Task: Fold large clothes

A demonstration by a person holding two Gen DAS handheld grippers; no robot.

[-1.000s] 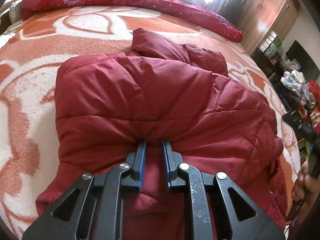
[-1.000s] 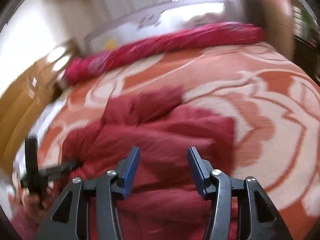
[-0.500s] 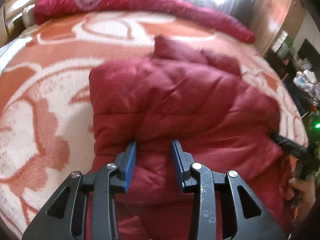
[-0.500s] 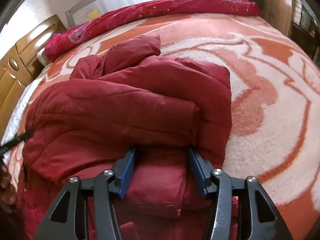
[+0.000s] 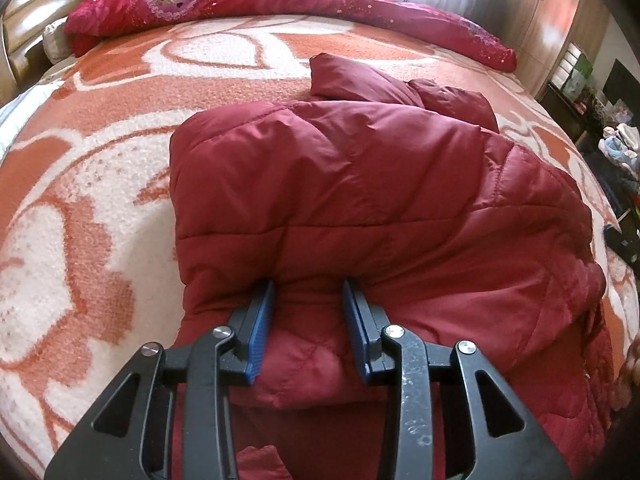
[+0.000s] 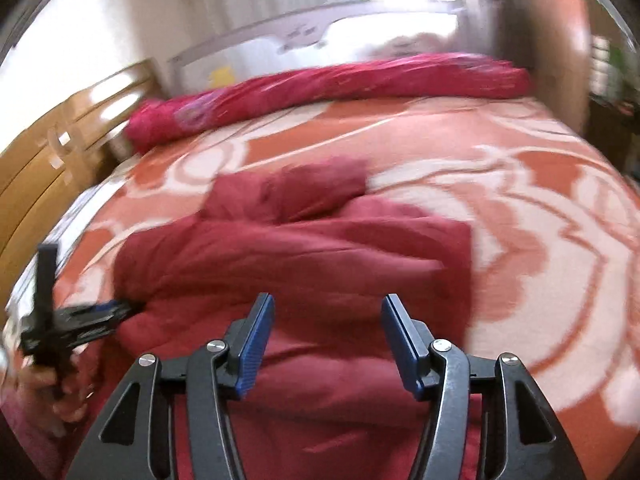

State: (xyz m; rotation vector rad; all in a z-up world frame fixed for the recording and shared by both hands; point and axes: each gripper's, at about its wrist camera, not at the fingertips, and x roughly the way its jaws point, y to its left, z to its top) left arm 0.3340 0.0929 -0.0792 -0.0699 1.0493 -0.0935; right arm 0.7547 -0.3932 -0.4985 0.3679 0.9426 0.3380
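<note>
Orange-and-cream floral bedding covered a wide bed, with a rolled crimson quilt lying along its far edge beneath a bright window and wooden wardrobes standing off to the right. At the centre of the blanket lay a dark red quilted puffer jacket, doubled over on itself, one puffy part poking out at the far side.

The left gripper sat low at the jacket's near edge, its blue-padded fingers parted, with a fold of the quilted fabric bulging up between them; the pads appeared to touch the cloth on either side without pinching it flat.

The right-wrist view was smeared by motion. It showed the right gripper above the near part of the jacket, fingers spread wide with nothing between them. At the left edge of that view the other gripper appeared, its tips against the jacket's side, gripped by a blurred hand.
</note>
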